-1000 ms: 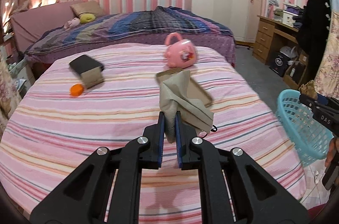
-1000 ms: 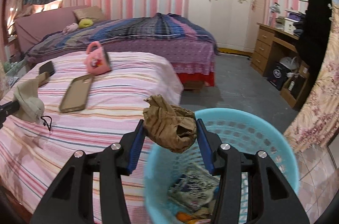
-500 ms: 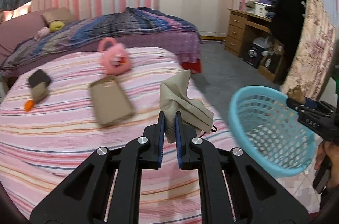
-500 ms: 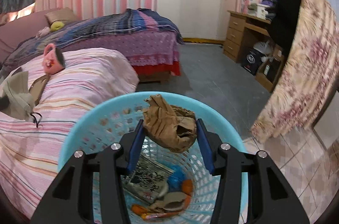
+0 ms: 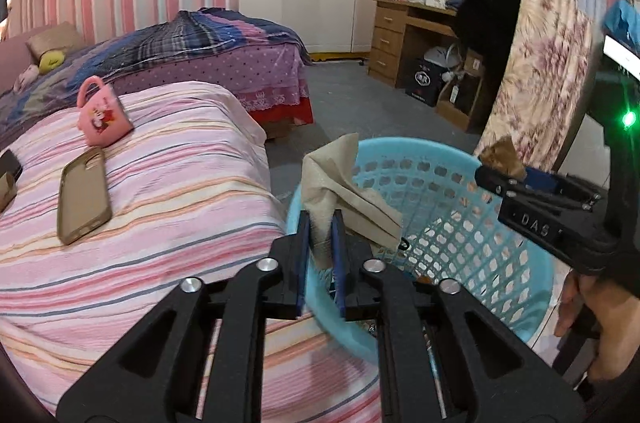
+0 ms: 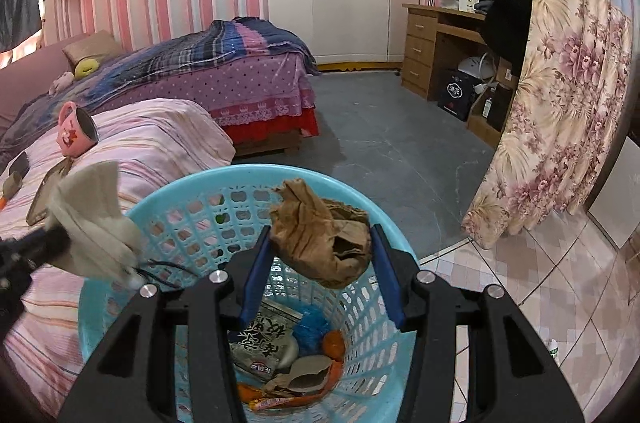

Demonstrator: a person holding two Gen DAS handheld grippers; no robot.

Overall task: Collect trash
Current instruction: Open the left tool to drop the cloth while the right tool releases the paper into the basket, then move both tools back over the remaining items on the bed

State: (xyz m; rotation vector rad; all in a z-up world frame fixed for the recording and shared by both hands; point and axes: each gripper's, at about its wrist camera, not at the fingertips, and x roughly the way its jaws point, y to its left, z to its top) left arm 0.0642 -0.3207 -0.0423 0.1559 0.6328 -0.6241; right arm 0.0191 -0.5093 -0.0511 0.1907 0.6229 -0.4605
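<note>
Two pieces of trash hang over the blue basket (image 6: 120, 303), ready to drop. Left gripper (image 5: 320, 243) at its near rim has just been opening, jaws slightly parted, the beige face mask (image 5: 340, 191) loose between them. Right gripper (image 6: 320, 263) above the middle clamps the crumpled brown paper (image 6: 320, 235) at half width

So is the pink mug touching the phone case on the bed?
Apart. The left wrist view shows striped bedspread between the pink mug and the phone case.
</note>
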